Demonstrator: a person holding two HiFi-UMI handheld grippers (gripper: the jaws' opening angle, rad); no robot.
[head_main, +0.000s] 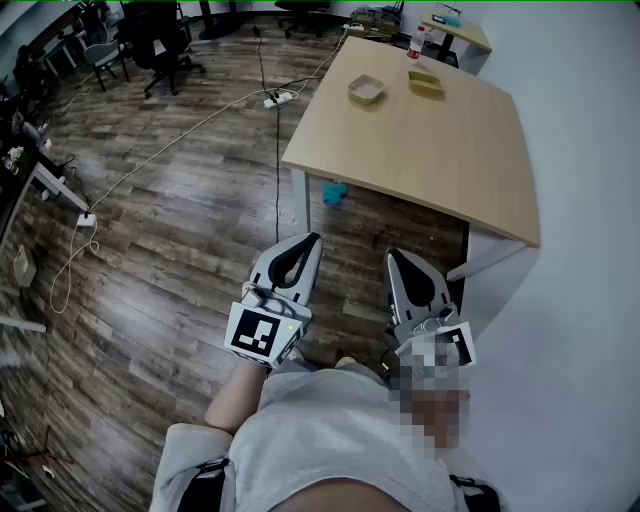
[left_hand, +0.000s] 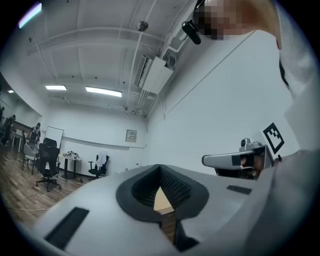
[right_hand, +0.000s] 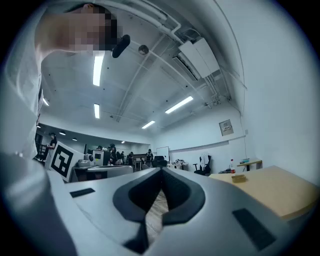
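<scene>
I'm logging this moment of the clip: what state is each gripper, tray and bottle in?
left gripper: shut, nothing between its jaws.
right gripper: shut, nothing between its jaws.
beige tray: upright on the table, looks empty.
yellow-green tray: upright on the table, contents unclear.
bottle: standing upright.

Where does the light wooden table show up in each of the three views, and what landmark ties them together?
Head view: the wooden table is at upper right, against the white wall.
Left gripper view: only a tan sliver, low at centre, through the opening between the jaws.
Right gripper view: lower right, seen almost edge-on.
Shared landmark: the white wall beside it.
</scene>
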